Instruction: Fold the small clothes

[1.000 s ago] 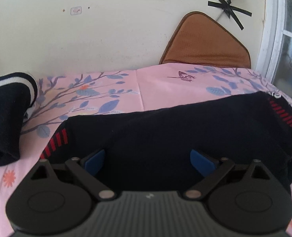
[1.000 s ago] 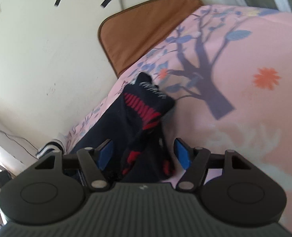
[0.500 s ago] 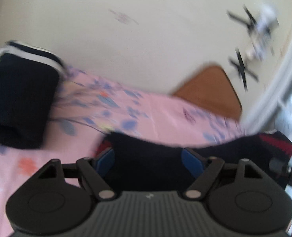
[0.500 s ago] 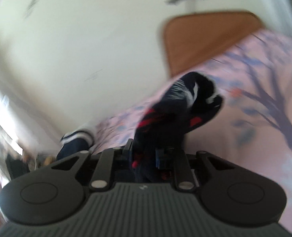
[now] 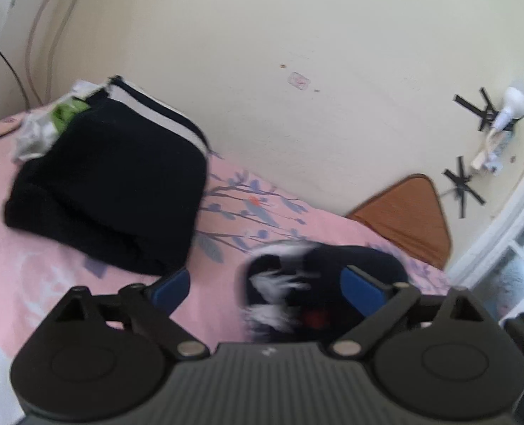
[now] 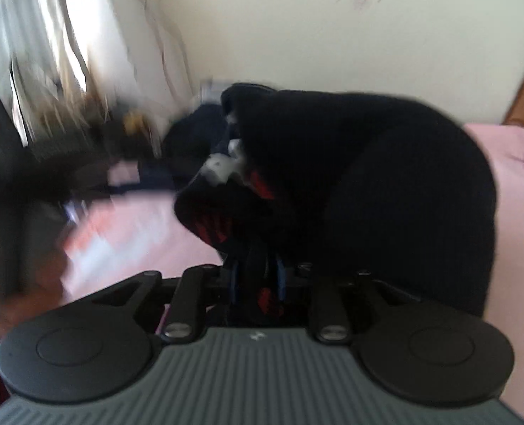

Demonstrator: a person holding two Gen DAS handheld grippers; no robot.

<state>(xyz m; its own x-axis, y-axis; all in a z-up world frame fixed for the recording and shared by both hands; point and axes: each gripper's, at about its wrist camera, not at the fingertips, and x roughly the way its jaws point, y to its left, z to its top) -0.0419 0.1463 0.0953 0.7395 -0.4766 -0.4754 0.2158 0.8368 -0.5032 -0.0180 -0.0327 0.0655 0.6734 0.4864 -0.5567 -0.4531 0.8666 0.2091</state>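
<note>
Left tongs: jaws wide and opening, two blue pads visible, nothing pinched. The black sock, with red and white markings, lies blurred on the pink bedsheet in the gap between the pads, nearer the right-hand pad; contact with that pad cannot be told.

Right tongs: jaws narrow, easing apart slightly, pads pressed on a bunch of the same sock. The rest of it arches up and over in front of the camera, doubled on itself, red stripes showing at the folded edge.

Count, left view:
- One sock in work.
- One folded dark garment with white stripes at its edge, well apart, further back on the bed near the wall.
- One crumpled white and green item just beside that garment.
- One brown cushion against the wall.
- Two black tape crosses on the wall.

Right view background too blurred to count.
</note>
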